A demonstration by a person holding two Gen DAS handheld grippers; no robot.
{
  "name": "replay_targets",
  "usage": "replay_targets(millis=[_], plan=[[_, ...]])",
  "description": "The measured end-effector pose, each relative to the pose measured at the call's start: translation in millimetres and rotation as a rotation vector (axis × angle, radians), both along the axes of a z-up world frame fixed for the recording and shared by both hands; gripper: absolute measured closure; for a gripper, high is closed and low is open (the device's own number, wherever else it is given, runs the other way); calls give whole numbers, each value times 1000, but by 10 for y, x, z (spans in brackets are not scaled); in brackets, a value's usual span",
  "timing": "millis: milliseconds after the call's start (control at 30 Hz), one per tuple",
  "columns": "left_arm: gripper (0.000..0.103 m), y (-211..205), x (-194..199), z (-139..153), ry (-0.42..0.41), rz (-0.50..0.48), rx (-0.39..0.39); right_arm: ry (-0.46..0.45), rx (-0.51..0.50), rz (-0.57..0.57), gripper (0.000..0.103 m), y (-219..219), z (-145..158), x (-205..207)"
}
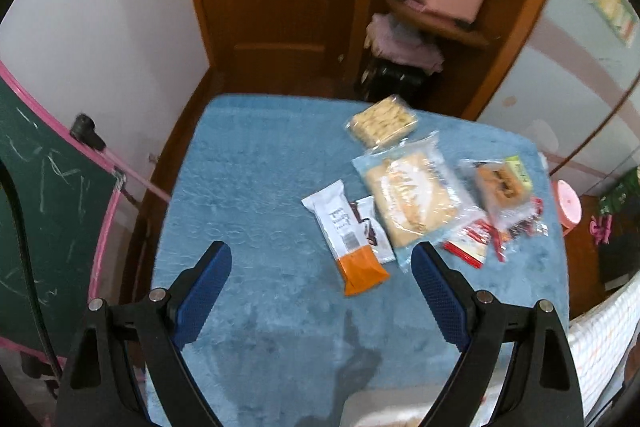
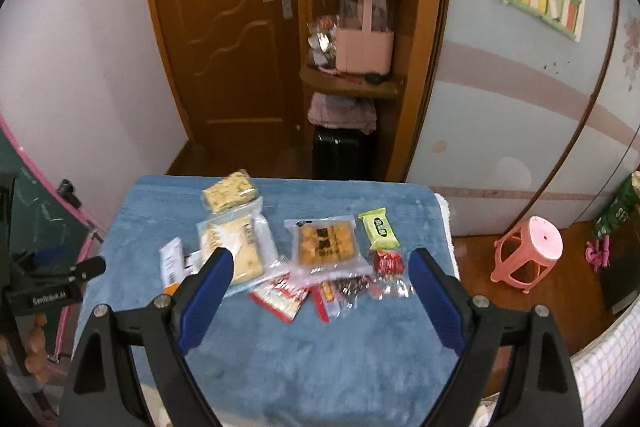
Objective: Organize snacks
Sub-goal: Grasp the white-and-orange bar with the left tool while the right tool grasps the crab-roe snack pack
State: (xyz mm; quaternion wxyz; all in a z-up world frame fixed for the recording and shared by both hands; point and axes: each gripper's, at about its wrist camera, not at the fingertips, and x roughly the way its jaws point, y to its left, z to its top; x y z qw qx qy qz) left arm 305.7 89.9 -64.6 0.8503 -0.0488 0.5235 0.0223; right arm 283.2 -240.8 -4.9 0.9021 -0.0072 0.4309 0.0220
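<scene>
Several snack packets lie on a blue towel-covered table (image 1: 248,187). A white and orange bar (image 1: 346,239), a large clear bread packet (image 1: 412,199), a cracker block (image 1: 382,123), a brown pastry packet (image 1: 502,187) and red packets (image 1: 476,239) show in the left wrist view. In the right wrist view the pastry packet (image 2: 326,241), a green packet (image 2: 378,229), the bread packet (image 2: 236,247), the cracker block (image 2: 230,191) and red packets (image 2: 280,297) lie mid-table. My left gripper (image 1: 322,263) is open and empty above the table's near half. My right gripper (image 2: 322,269) is open and empty above the packets.
A wooden door (image 2: 224,39) and corner shelf with a pink box (image 2: 364,49) stand behind the table. A pink stool (image 2: 528,253) is on the floor at the right. A green chalkboard (image 1: 44,211) stands at the left. A white object (image 1: 384,409) sits at the table's near edge.
</scene>
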Motion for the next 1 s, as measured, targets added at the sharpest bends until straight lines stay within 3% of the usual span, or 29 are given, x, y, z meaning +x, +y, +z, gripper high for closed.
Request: replay_targets(millis=[233, 400, 733, 933, 1000], plan=[[20, -15, 569, -778, 166, 62, -32, 142, 16, 10, 13, -89, -698, 810], [21, -38, 700, -1202, 249, 87, -48, 264, 78, 13, 13, -177, -1225, 1192], [21, -187, 814, -1561, 296, 74, -31, 434, 5, 99, 13, 7, -1858, 1419], [21, -263, 820, -1643, 302, 64, -50, 490, -32, 121, 13, 152, -2059, 1443], [32, -299, 813, -1662, 302, 52, -68, 476, -40, 118, 16, 165, -2045, 1438]])
